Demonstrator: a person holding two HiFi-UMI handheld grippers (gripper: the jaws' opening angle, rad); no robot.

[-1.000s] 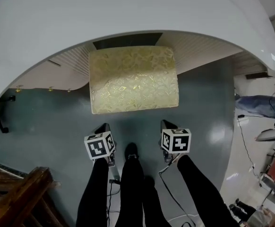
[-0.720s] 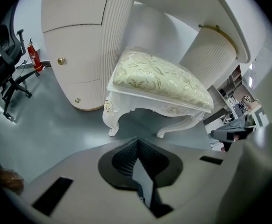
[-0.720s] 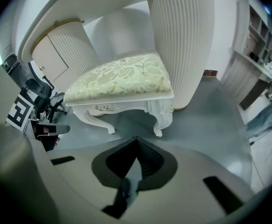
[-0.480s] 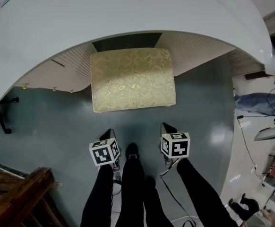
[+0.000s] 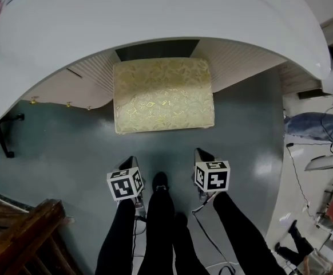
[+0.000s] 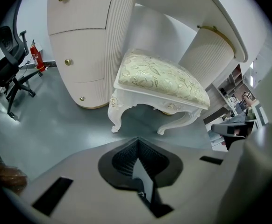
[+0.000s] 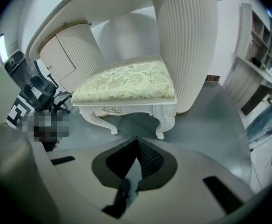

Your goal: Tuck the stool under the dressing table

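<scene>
Stool (image 5: 163,95), upper centre, only partly under table (image 5: 155,16); final push likely remains. Left hand-held gripper (image 6: 137,141) and right hand-held gripper (image 7: 136,141) closed, empty.

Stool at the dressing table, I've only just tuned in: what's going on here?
A person stands facing the dressing table with a gripper in each hand. The stool sits on the floor at the knee opening, between the table's two ribbed pedestals. From above, its gold cushion is in plain sight, not covered by the top. Neither gripper touches it. The left gripper and right gripper hang short of its near edge, fingers together and empty.
</scene>
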